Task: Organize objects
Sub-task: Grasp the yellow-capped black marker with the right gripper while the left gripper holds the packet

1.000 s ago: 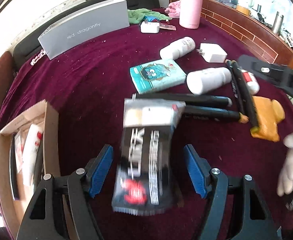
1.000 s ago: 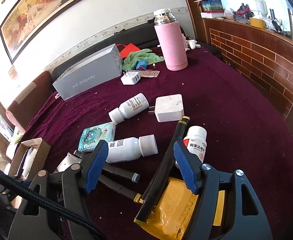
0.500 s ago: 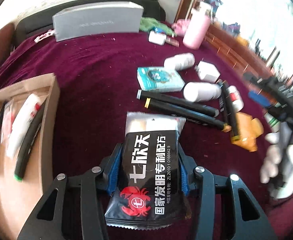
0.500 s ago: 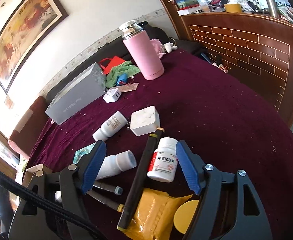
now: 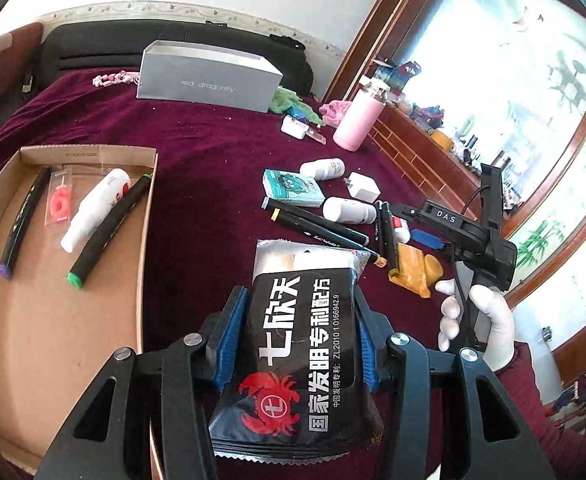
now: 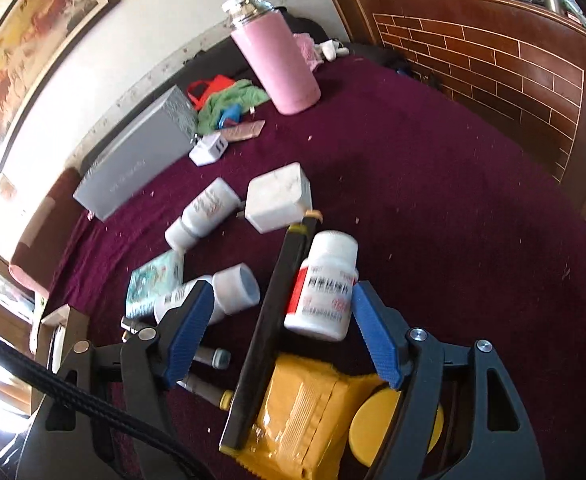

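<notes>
A black snack packet with a red crab logo hangs above the maroon cloth, with my left gripper shut on its sides. Just left of it lies an open cardboard box holding two markers, a white tube and a pink item in a bag. My right gripper is open and low over the clutter. A white pill bottle and a black marker lie between its fingers, untouched by the pads. A yellow packet lies under it. In the left wrist view a white-gloved hand holds that right gripper.
A grey box and a pink flask stand at the back. Two white bottles, a white charger, a teal card pack and black markers lie mid-table. A brick-patterned wooden wall borders the right.
My left gripper closed on the black packet, lifted it and swung left toward the cardboard box. My right gripper crept forward around the pill bottle and rolled a little.
</notes>
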Demonstrator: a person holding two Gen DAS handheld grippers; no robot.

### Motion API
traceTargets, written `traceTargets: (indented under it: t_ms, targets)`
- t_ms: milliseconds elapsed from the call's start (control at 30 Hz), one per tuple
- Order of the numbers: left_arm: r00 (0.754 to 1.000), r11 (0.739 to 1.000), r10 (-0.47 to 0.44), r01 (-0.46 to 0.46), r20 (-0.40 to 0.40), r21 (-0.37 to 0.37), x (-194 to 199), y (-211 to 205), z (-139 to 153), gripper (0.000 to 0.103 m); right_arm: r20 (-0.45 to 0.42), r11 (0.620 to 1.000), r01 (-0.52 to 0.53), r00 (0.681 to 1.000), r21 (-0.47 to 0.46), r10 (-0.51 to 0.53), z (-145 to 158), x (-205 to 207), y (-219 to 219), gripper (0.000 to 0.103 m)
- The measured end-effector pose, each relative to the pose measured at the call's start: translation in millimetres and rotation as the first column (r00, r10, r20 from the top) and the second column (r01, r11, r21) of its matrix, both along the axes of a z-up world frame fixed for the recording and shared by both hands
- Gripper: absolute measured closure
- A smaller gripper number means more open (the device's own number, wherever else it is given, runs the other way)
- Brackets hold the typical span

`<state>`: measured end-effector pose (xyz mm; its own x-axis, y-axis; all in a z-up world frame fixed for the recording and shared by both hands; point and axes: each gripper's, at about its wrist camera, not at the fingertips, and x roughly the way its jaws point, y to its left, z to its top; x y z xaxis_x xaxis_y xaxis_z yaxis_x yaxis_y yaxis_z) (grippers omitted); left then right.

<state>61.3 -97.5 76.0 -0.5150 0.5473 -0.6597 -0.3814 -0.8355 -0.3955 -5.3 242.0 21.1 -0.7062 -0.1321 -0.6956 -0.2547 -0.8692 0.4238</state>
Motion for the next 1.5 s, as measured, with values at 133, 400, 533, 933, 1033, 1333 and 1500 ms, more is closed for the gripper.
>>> traceTargets:
  t_ms: [133,400,533,933,1033,1333,1500]
  targets:
    - [1.000,0.999,0.008,-0.009,0.005,0.030,4,-12,-3,0.060,0.007,0.999,-0.007,1.000,0.038,0.006,12,9,-10,0.031]
    - [1.000,0.997,0.025,-0.025,0.006,0.067,13,-34,-11,0.060,0.162,0.989,-0.030,0.987,0.145,0.006,1,-3,-30,0.055]
    - [0.999,0.996,0.034,-0.035,0.015,0.079,17,-43,-15,0.060,0.205,0.986,-0.016,0.979,0.165,-0.019,-8,-17,-32,0.071]
    - [0.999,0.993,0.044,-0.046,0.022,0.108,23,-59,-18,0.060,0.180,1.000,-0.004,0.984,0.015,0.002,-7,-6,-23,0.089]
    - [0.999,0.993,0.048,-0.050,0.019,0.108,23,-60,-17,0.060,0.172,1.000,0.001,0.985,-0.004,0.000,-6,-4,-22,0.089]
    - [0.998,0.993,0.060,-0.062,0.017,0.104,21,-62,-15,0.060,0.139,0.999,-0.036,0.990,-0.005,0.036,-1,1,-27,0.091]
    - [0.997,0.991,0.070,-0.071,0.009,0.109,22,-65,-14,0.060,0.104,0.997,-0.065,0.992,-0.048,0.070,10,10,-30,0.090]
